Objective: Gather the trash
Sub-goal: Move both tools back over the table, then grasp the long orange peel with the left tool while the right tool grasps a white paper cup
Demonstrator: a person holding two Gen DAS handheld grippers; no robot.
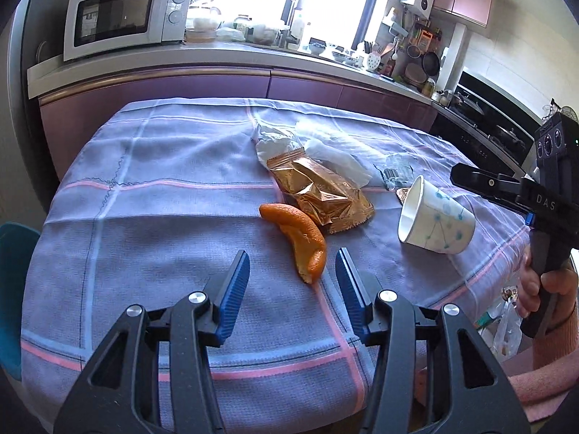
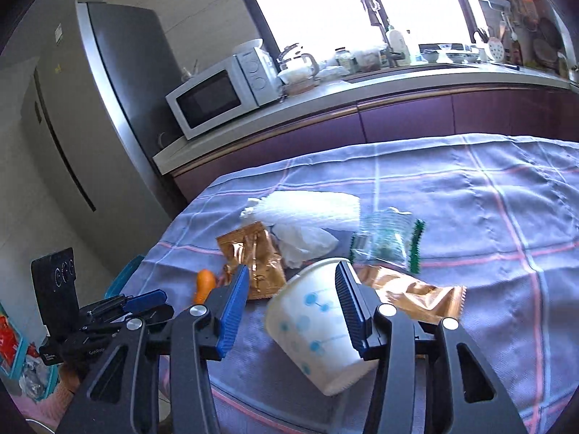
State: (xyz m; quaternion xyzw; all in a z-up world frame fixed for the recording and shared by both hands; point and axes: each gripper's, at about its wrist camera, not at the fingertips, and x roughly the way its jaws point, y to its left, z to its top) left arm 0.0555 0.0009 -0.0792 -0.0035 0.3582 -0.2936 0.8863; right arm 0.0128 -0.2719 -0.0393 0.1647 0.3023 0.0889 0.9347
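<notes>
An orange peel (image 1: 300,233) lies on the purple checked tablecloth (image 1: 152,217), just ahead of my open, empty left gripper (image 1: 292,282). A gold snack wrapper (image 1: 318,191), white tissue (image 1: 336,155) and a clear green-printed wrapper (image 1: 396,173) lie beyond. A white paper cup with blue dots (image 1: 436,217) lies on its side at the right. In the right wrist view the cup (image 2: 315,329) sits tilted between the fingers of my open right gripper (image 2: 292,282); whether they touch it is unclear. A second gold wrapper (image 2: 416,293), the tissue (image 2: 304,238) and the clear wrapper (image 2: 387,240) lie behind it.
A kitchen counter (image 1: 217,54) with a microwave (image 1: 123,18) and dishes runs behind the table. A fridge (image 2: 90,108) stands at the left. A teal chair (image 1: 14,289) is by the table's left edge. A plastic bag (image 1: 506,329) hangs below the right edge.
</notes>
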